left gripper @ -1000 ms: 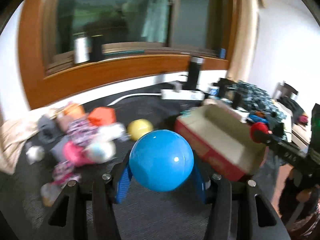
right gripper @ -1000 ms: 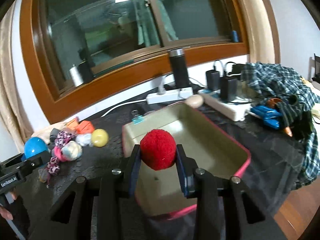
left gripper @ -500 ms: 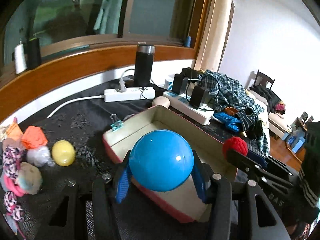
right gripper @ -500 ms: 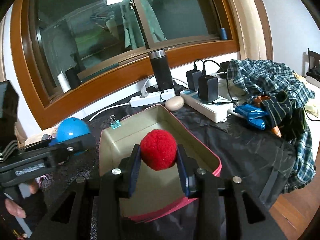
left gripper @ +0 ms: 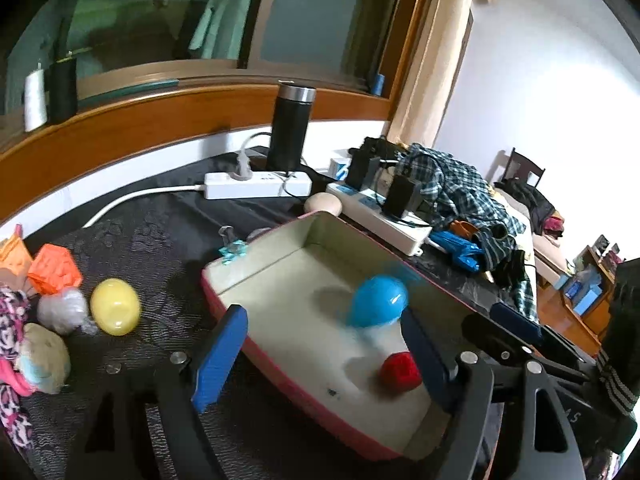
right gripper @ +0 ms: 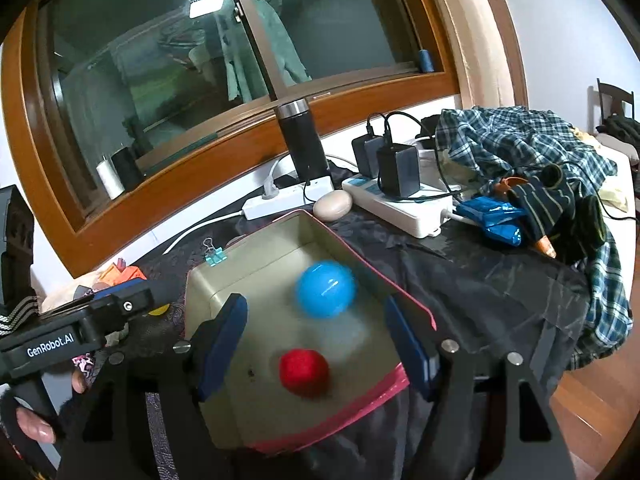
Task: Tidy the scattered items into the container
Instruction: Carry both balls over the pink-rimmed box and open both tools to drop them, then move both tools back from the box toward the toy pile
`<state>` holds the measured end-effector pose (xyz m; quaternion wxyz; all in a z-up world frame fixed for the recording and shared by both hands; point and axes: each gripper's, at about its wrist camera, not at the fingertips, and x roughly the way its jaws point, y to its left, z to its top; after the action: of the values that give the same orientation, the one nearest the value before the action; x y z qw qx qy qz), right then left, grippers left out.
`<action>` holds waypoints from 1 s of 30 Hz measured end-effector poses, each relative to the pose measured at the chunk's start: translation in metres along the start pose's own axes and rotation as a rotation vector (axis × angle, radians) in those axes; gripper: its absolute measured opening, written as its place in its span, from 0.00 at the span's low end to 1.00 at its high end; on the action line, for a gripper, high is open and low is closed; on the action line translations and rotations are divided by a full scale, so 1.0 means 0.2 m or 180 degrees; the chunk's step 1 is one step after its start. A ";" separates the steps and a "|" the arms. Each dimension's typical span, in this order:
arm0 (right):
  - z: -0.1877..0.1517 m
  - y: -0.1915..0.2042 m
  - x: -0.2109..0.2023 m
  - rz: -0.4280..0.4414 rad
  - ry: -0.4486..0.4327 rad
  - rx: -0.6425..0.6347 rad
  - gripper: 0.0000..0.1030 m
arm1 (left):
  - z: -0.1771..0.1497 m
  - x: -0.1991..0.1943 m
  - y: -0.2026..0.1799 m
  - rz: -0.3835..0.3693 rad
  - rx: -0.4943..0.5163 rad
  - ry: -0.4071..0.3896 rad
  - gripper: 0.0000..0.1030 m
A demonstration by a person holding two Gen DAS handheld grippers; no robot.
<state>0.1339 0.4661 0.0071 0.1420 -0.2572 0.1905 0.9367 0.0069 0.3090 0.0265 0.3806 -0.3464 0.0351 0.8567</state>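
Observation:
A beige box with a pink rim (left gripper: 224, 284) (right gripper: 412, 376) sits on the dark table. A blue ball (left gripper: 378, 306) (right gripper: 325, 295), blurred with motion, and a red pom-pom (left gripper: 400, 371) (right gripper: 304, 372) are inside it. My left gripper (left gripper: 320, 360) is open above the box's near edge, empty. My right gripper (right gripper: 316, 346) is open above the box, empty. A yellow egg (left gripper: 115, 306), an orange paper cube (left gripper: 54, 269), a grey ball (left gripper: 62, 312) and soft toys (left gripper: 40, 360) lie left of the box.
A black flask (left gripper: 290, 126) (right gripper: 304, 140), white power strips (left gripper: 256, 186) (right gripper: 400, 204) with chargers, a beige egg (left gripper: 322, 203) (right gripper: 333, 205) and a teal binder clip (left gripper: 234, 248) (right gripper: 216, 256) stand behind the box. A plaid shirt (right gripper: 540, 148) and blue packet (right gripper: 494, 224) lie right.
Both grippers opened over the box. The blue ball and the red pom-pom dropped out of them into the box; the blue ball is still moving.

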 end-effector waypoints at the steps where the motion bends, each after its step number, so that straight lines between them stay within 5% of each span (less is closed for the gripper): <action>1: 0.00 0.01 0.00 0.0001 0.0004 -0.0009 0.73 | 0.00 -0.02 0.01 0.0056 0.0007 -0.0020 0.78; 19: -0.06 0.49 0.06 0.0361 0.0129 -0.0402 0.74 | -0.16 -0.35 0.44 0.0678 -0.0292 -0.0090 0.78; 30: -0.14 0.84 0.12 0.0690 0.0267 -0.0689 0.76 | -0.43 -0.67 0.81 0.1190 -0.0684 -0.0029 0.79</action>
<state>0.0643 0.3093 0.0195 0.0035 -0.2878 0.1209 0.9500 0.0085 0.0820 0.0116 0.1761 -0.3687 0.0055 0.9127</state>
